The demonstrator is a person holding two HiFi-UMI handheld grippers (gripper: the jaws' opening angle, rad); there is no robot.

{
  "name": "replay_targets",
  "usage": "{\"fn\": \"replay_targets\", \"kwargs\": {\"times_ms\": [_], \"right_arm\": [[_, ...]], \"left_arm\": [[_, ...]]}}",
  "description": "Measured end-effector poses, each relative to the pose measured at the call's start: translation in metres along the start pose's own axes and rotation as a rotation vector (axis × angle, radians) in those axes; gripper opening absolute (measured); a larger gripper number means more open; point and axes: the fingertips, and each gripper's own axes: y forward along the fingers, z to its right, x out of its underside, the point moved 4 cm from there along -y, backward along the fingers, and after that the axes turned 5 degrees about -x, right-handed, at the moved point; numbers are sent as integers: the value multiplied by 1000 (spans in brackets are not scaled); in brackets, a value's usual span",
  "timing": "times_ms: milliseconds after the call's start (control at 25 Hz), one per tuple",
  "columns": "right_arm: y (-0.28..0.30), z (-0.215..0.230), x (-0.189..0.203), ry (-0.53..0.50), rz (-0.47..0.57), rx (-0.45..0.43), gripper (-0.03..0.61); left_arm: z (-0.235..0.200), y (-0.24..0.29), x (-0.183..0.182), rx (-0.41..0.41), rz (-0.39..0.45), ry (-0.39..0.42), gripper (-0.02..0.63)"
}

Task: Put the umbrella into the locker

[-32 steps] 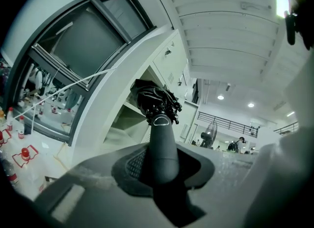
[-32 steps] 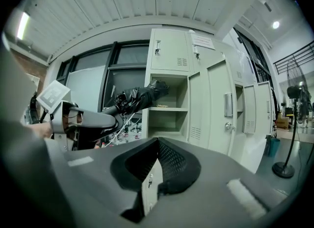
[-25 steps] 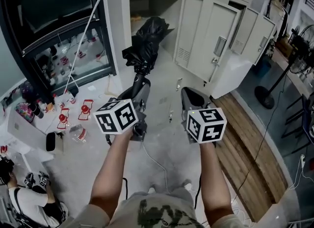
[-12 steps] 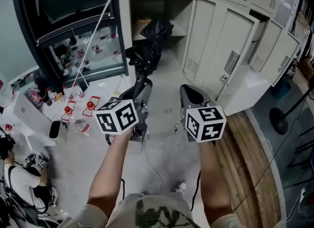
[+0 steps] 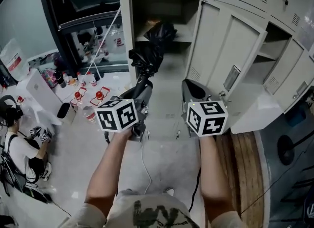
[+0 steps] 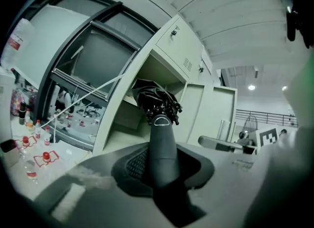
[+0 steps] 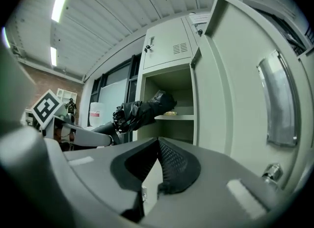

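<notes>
Left gripper (image 5: 141, 85) clamped on the umbrella (image 5: 149, 55) handle. Its long axis runs straight away, canopy tip far, about at the mouth of the open locker (image 5: 125, 30) near its shelf (image 5: 185, 39). Right gripper (image 5: 192, 90) pinched closed, empty, just right. Door (image 5: 230, 50) swung right; left jamb close, opening ahead free.

Pale concrete floor (image 5: 164, 124), red-capped bottles (image 5: 99, 95) standing at left, thin cable (image 5: 143, 163) trailing, person (image 5: 19, 148) seated far left.
</notes>
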Motion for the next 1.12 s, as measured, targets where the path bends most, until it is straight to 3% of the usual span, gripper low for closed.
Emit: {"fn": "replay_targets", "kwargs": {"times_ms": [440, 840, 1120], "right_arm": [[16, 7, -9, -20, 13, -127, -2], [17, 10, -4, -3, 10, -181, -2], [13, 11, 2, 11, 8, -199, -2]], "left_arm": [[6, -12, 34, -107, -32, 11, 109], [9, -17, 69, -186, -106, 31, 110], [5, 3, 68, -226, -153, 50, 110]]}}
